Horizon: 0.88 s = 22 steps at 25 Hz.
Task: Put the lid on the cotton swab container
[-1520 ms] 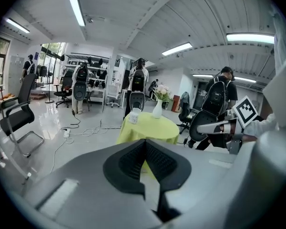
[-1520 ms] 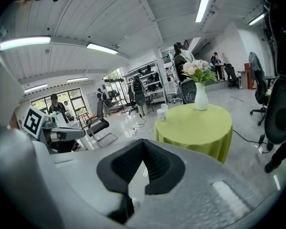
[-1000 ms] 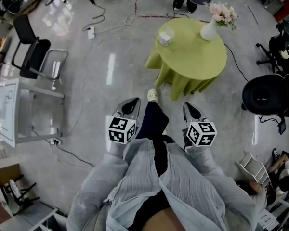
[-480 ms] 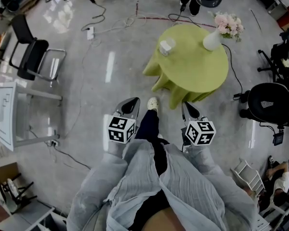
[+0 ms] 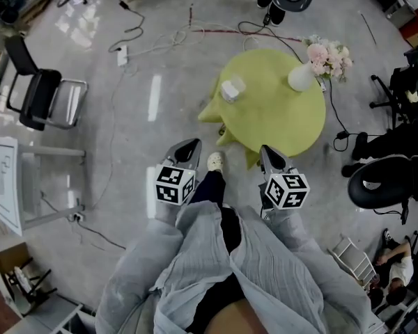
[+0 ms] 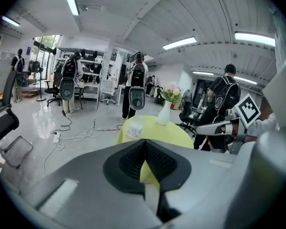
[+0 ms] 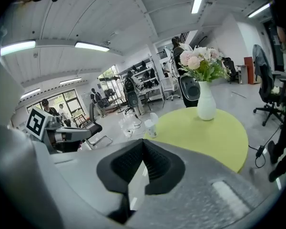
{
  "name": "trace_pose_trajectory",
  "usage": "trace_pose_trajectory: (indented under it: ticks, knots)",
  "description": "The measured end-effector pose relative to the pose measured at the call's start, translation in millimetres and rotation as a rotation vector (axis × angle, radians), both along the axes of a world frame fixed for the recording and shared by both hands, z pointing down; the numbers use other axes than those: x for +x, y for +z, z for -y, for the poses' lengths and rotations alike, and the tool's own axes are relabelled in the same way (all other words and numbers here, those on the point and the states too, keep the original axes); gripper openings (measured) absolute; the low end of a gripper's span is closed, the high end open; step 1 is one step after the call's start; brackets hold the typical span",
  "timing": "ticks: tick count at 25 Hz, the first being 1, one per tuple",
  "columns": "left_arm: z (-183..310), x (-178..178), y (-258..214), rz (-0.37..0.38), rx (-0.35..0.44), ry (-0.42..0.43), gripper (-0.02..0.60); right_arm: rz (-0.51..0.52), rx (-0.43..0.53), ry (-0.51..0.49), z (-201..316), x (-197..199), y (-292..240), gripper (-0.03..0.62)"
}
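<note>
A small whitish cotton swab container point(image 5: 232, 89) stands near the left edge of a round table with a yellow-green cloth point(image 5: 285, 120); its lid cannot be told apart from it. It also shows as a pale cup-like shape in the left gripper view point(image 6: 135, 128) and the right gripper view point(image 7: 151, 125). My left gripper point(image 5: 191, 147) point(image 6: 144, 142) hangs short of the table over the floor, jaws shut on nothing. My right gripper point(image 5: 267, 152) point(image 7: 143, 142) reaches the table's near edge, also shut with nothing held.
A white vase of pink flowers point(image 5: 303, 77) stands at the table's far right. Cables point(image 5: 153, 44) trail on the floor beyond. A black chair point(image 5: 42, 92) and a white frame point(image 5: 3, 179) stand left, office chairs point(image 5: 390, 179) right. My shoe point(image 5: 214, 161) steps forward.
The table has come nearer to both grippers as I walk toward it. Both grippers stay shut and keep their places in front of my body.
</note>
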<state>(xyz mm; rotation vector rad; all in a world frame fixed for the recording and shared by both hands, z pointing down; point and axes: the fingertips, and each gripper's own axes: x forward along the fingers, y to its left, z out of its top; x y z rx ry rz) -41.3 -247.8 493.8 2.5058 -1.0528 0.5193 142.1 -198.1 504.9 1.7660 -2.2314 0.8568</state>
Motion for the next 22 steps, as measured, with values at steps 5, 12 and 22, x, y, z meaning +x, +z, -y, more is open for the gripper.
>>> trace_pose_trajectory:
  ticks: [5,12,22]
  knots:
    - [37,9,-3,0.009,0.003,0.006,0.017,0.004,-0.012,0.010,38,8,1,0.002]
    - [81,2,-2,0.018,-0.002,-0.013,0.017,0.001,-0.007,0.006,86,11,1,0.002]
    - [132,3,3,-0.012,0.002,-0.013,0.017,-0.042,0.018,0.019,146,20,-3,0.002]
